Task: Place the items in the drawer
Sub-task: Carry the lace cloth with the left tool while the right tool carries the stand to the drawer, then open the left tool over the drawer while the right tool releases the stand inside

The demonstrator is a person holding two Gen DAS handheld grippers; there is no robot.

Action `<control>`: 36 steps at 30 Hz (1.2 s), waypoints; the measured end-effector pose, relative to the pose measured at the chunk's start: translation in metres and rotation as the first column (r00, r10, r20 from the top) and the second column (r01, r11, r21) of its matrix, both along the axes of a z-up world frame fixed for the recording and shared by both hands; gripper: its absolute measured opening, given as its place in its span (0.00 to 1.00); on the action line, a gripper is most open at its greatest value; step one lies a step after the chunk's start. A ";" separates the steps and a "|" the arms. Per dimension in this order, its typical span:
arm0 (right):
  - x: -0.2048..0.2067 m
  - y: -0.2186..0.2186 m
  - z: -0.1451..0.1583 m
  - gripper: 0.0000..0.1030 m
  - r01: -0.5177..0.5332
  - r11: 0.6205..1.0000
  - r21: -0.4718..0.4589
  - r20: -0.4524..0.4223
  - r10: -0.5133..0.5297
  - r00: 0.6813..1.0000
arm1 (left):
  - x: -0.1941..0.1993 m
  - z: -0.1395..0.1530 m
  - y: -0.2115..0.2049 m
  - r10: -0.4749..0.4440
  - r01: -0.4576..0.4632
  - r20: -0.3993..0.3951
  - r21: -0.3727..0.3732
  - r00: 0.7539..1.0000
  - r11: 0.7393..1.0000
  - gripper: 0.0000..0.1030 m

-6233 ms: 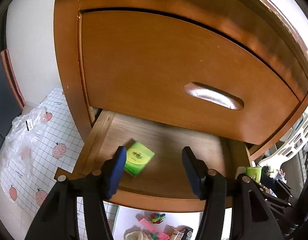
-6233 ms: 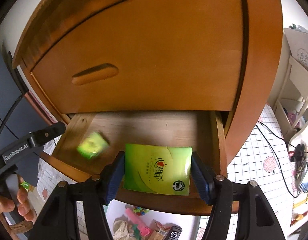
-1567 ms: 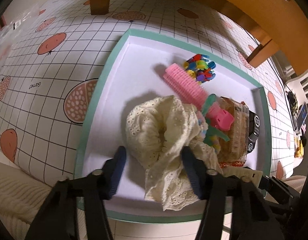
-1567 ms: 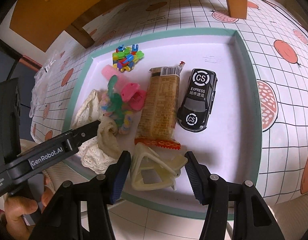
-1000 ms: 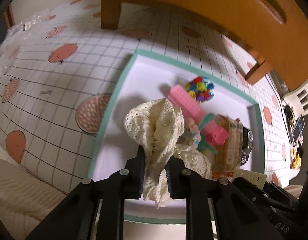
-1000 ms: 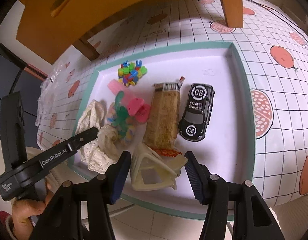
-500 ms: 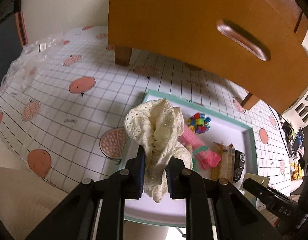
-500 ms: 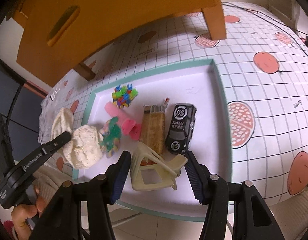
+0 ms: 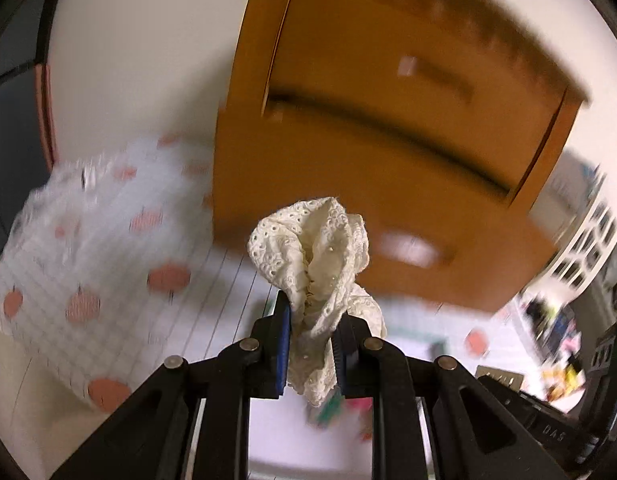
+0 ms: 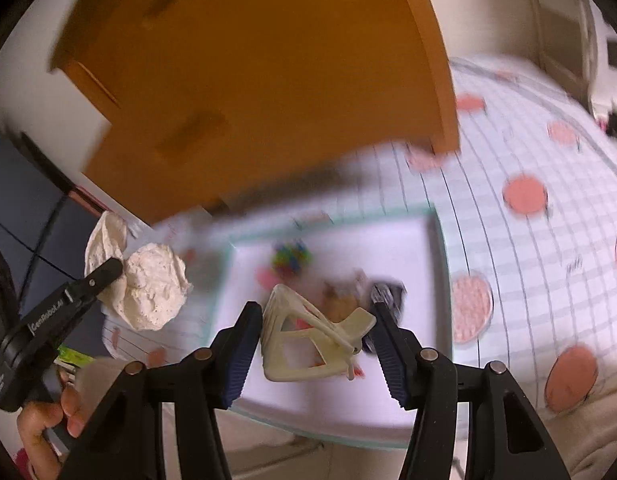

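Wooden cabinet (image 9: 388, 92) fills the background in both views, blurred; its drawer (image 9: 348, 184) stands out from the cabinet front, seen from below, inside not visible.

Left claw (image 9: 312, 340): nearly closed, pads clamped on a cream lace cloth (image 9: 316, 256). Cloth bunches up above the pads and a tail hangs below them. In the right wrist view the same cloth (image 10: 148, 284) sits at the tip of the left claw (image 10: 108, 272), off to the left of the tray and above the floor mat.

Right claw (image 10: 316, 320): about half open, pads pressed on a cream plastic hair clip (image 10: 312, 340) held crosswise between them, clear of the tray below.

White tray with teal rim (image 10: 438, 248) lies under both claws. Still in it, blurred: coloured beads (image 10: 290, 258), a brown snack pack (image 10: 340, 300), a dark toy car (image 10: 390, 294) just beside the right pad, and some pink bits I can't make out.

Tray sits on a white grid-pattern floor mat with red fruit prints (image 10: 524, 194), which runs under the cabinet legs.

A person's hand (image 10: 48, 424) grips the left claw's handle at lower left. Both claws point downward at a slant, cabinet ahead.
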State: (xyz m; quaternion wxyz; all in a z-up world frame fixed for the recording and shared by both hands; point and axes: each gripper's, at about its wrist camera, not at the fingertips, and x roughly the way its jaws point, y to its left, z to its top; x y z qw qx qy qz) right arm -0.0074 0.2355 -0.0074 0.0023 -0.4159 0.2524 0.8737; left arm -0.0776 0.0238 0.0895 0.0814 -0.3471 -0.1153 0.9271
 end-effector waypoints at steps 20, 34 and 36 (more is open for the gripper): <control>-0.092 0.014 0.179 0.57 0.019 0.988 0.156 -0.276 0.025 0.961 | -0.078 0.122 0.026 -0.049 0.053 -0.206 0.016 0.977 0.998 0.18; -0.144 0.025 0.155 0.58 0.027 0.982 0.189 -0.134 -0.001 0.991 | -0.117 0.090 0.036 -0.056 0.056 -0.054 -0.009 0.997 0.998 0.47; -0.145 0.026 0.153 0.58 0.031 0.982 0.189 -0.129 -0.006 0.992 | -0.117 0.089 0.035 -0.057 0.057 -0.047 -0.010 0.997 0.998 0.49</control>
